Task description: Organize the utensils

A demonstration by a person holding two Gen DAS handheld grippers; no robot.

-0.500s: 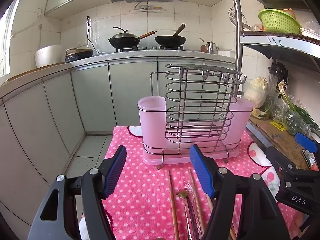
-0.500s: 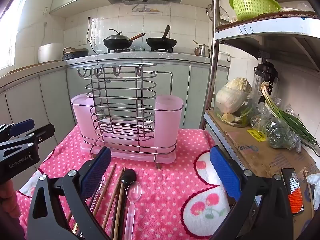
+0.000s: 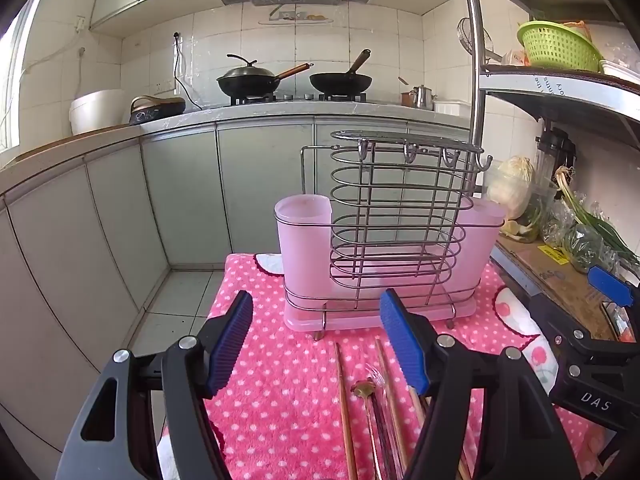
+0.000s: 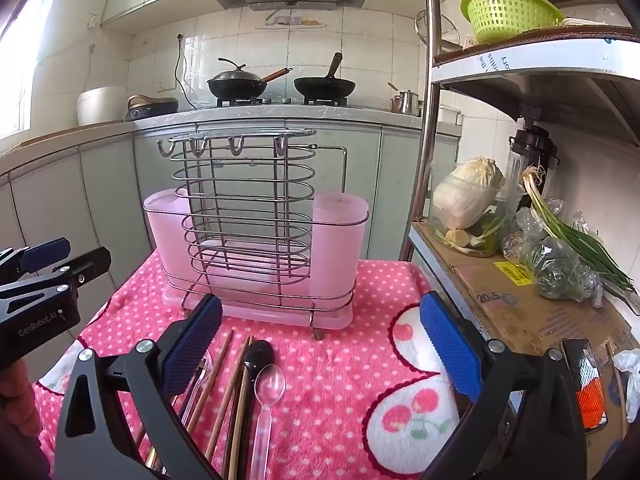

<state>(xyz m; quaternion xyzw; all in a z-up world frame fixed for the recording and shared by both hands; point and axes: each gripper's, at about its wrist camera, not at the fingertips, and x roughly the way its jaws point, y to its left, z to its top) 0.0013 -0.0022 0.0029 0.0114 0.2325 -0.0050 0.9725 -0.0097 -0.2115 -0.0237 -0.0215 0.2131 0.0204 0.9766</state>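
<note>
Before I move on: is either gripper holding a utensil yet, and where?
Nothing held. Left gripper and right gripper both open, above the utensils.

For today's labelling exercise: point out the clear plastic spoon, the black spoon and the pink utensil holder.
clear plastic spoon [image 4: 270, 383], right wrist view, on its bowl.
black spoon [image 4: 259, 353], right wrist view, on its bowl.
pink utensil holder [image 4: 338, 240], right wrist view, on its right-hand cup.

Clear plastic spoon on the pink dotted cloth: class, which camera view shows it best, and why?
The right wrist view: the clear plastic spoon lies unobstructed from bowl to handle beside the black spoon. In the left wrist view the right finger of the left tool hides most of the pile, so the spoon cannot be identified.
</note>
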